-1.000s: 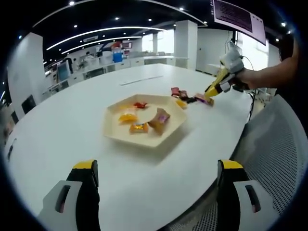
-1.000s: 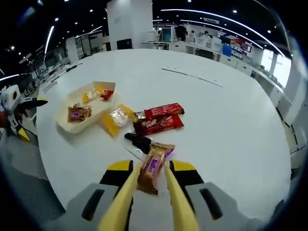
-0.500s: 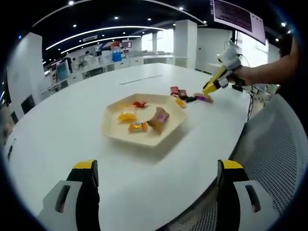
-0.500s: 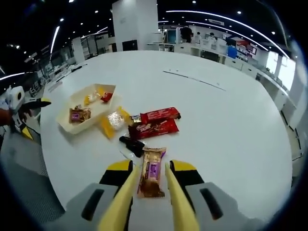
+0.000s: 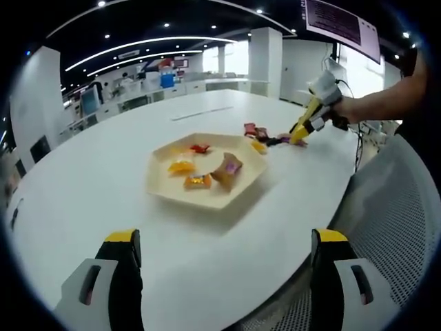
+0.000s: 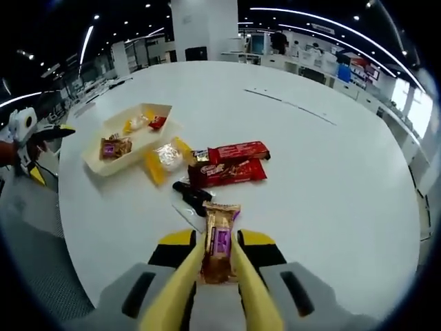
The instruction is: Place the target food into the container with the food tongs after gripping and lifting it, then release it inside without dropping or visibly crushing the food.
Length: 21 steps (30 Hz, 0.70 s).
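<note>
On the white desk point(image 6: 331, 172), the hexagonal tray point(image 6: 103, 162) sits at ten o'clock of the right gripper point(image 6: 219, 258), whose tongs pinch the brown-and-purple snack bar point(image 6: 219, 241) and may crush or drop it in transit, while the left gripper point(image 5: 224, 258) hangs open.

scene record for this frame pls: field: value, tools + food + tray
right tool: tongs closed on gold-and-purple snack bar, bar near the table
left tool: open, holding nothing, low over the table edge
tray: beige, hexagonal, on white table
tray contents: several wrapped snacks, among them a brown-and-purple pack
loose food by tray: two red bars, dark wrapper, yellow pack
task status: target gripped, not yet in the tray
</note>
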{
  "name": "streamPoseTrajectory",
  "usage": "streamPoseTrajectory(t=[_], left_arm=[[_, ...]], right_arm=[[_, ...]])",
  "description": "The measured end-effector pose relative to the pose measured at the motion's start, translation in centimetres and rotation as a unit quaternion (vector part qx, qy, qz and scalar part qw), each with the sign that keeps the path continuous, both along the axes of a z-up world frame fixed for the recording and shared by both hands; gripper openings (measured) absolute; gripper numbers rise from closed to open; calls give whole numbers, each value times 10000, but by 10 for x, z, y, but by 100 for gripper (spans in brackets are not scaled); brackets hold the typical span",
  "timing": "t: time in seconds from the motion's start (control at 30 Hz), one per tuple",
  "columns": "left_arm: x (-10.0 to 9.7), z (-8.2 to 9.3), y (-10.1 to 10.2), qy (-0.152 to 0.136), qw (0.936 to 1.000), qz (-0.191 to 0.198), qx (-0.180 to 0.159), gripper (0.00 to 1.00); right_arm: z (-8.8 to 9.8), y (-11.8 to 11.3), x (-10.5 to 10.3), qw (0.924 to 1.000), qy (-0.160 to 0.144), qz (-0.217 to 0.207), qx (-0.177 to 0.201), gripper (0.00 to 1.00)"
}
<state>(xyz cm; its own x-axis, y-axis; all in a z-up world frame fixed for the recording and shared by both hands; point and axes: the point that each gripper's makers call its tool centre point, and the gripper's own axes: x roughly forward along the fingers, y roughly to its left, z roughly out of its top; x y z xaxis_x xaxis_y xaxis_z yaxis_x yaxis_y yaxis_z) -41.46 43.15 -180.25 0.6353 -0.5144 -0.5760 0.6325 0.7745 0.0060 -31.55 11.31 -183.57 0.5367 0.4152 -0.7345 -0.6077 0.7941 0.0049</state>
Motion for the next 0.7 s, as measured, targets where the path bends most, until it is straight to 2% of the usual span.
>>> streamPoseTrajectory(t=[0.7], left_arm=[[1, 2, 0, -51, 10000, 16, -72, 99]], right_arm=[[36, -4, 17, 9996, -260, 131, 13, 23]])
